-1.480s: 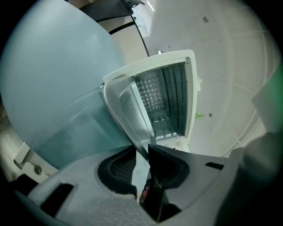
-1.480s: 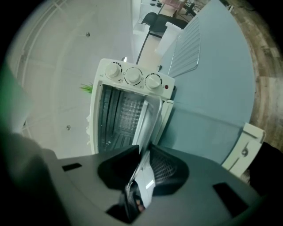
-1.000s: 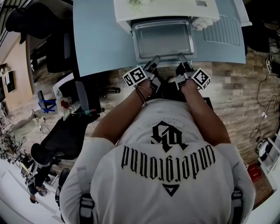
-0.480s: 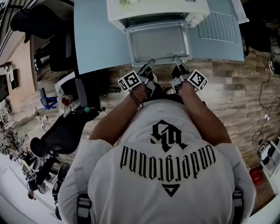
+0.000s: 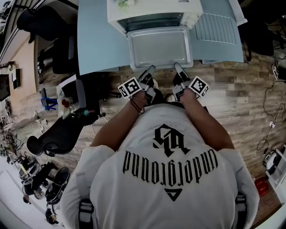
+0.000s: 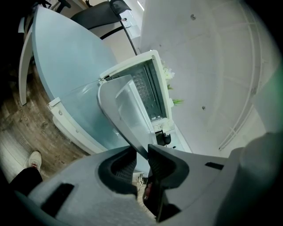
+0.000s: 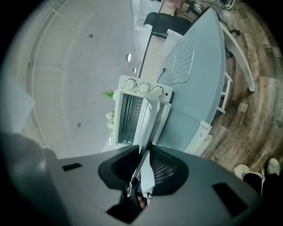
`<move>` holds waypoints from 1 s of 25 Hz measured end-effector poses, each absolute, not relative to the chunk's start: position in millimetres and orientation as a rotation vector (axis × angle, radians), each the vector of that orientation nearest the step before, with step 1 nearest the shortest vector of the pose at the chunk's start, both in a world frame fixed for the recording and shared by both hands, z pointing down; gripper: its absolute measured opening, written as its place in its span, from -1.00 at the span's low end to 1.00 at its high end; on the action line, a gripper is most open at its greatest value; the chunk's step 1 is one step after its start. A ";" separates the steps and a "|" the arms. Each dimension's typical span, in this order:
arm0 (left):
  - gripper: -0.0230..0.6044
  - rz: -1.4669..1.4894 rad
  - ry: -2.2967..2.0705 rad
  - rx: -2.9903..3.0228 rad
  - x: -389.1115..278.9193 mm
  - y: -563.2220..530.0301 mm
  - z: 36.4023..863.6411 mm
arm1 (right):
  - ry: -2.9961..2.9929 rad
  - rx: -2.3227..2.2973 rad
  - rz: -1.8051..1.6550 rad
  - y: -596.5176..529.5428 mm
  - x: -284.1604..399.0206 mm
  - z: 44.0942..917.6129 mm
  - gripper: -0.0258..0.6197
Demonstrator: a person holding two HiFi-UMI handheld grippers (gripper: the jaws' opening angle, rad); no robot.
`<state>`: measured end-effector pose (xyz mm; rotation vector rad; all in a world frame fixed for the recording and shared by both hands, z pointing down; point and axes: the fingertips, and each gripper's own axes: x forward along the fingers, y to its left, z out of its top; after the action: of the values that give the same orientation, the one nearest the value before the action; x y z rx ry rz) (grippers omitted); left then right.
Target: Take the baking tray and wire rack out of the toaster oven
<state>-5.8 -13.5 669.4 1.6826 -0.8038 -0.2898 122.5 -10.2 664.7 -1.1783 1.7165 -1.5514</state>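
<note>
Grey metal, dull and smooth, makes up the tray [image 5: 160,47]: a shallow rectangle with rounded corners and a low raised rim.

In the head view the tray juts from the open front of the white oven [image 5: 152,10]. Nearly all of it is outside the mouth, over the pale blue table [image 5: 100,42]. The left gripper [image 5: 149,70] and the right gripper [image 5: 177,67] meet the rim on the side farthest from the oven, one toward each corner. The rack [image 5: 217,27] lies flat on the table just beside the oven's right end.

In the left gripper view the tray [image 6: 128,112] shows almost edge-on, its thin rim running into the left gripper [image 6: 140,152]. Both jaws are clamped on that rim. The oven [image 6: 152,84] stands behind the tray, with its dark mouth open.

In the right gripper view the right gripper [image 7: 145,154] likewise pinches the rim of the tray [image 7: 152,119], with its jaws closed on the metal. Three knobs [image 7: 143,87] mark one end of the oven [image 7: 128,114]. The rack [image 7: 181,57], a grid of fine wires, lies past that end.
</note>
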 end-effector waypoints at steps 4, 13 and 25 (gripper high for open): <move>-0.65 -0.297 -0.801 1.713 1.2 -3.2 659.2 | 1.738 -1.179 -1.538 2.4 130.1 655.2 -0.68; -0.66 -0.338 -0.820 1.747 12.2 39.8 644.2 | 1.800 -1.134 -1.487 42.9 140.9 638.7 -0.68; -0.66 -0.388 -0.934 1.724 -39.6 74.1 639.7 | 1.877 -1.057 -1.556 71.7 90.3 637.4 -0.67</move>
<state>-39.6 74.1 639.7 1.7236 -0.9343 -0.3878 90.3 71.7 637.4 -1.0570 1.8765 -1.5563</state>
